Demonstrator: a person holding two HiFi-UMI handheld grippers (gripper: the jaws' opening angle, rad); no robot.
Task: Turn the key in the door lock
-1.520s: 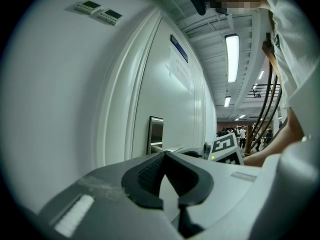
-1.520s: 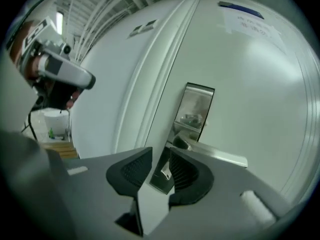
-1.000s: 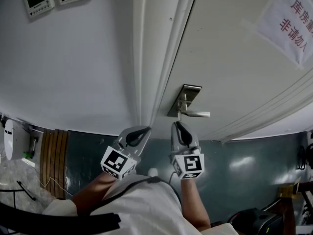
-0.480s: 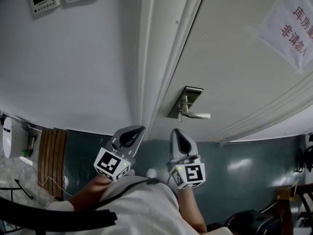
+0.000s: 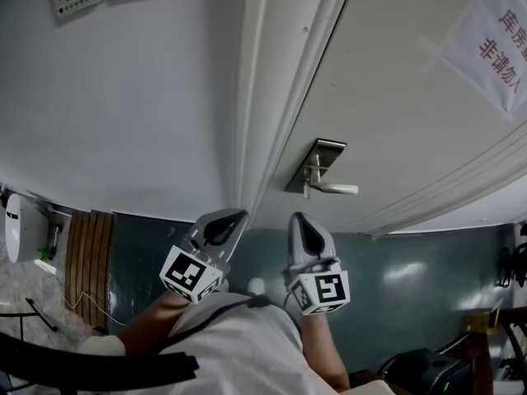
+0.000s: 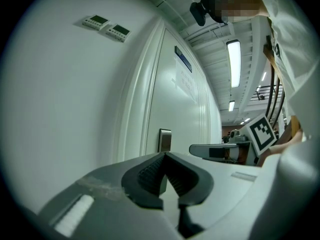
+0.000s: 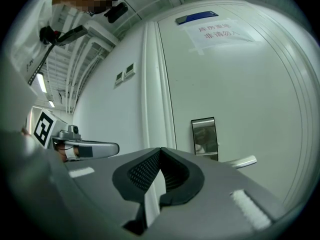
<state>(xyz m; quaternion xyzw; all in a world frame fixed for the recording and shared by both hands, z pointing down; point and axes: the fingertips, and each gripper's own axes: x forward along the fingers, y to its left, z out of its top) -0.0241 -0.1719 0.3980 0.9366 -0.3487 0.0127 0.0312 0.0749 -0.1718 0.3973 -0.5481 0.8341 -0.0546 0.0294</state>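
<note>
**Both grippers standing off from the lock, shut and empty**

We are holding both grippers level and well short of the door (image 5: 395, 97). The left gripper (image 5: 239, 214) is pointing at the door's frame (image 5: 263, 97). The right gripper (image 5: 298, 216) is pointing at the door's edge just below the lock plate (image 5: 317, 164).

In each gripper view the jaws are meeting at their tips, with nothing between the pads. So we are carrying neither a key nor anything else.

The plate is sitting close to the door's frame-side edge, about mid-height. The handle (image 5: 338, 188) is sticking out from it, away from the frame. In the head view a small stub is showing on the plate near the handle's root. We are not able to tell whether that is a key, since it is too small here. The right gripper view is showing only a bright reflection on the plate.

As for the step, we are judging that this scene fits two stages. We may be lining up on the lock ahead of a turn, or we may be standing back with the turn done.

Any grip at the lock would call for parted jaws. It would also call for a level approach that keeps clear of the handle.
</note>
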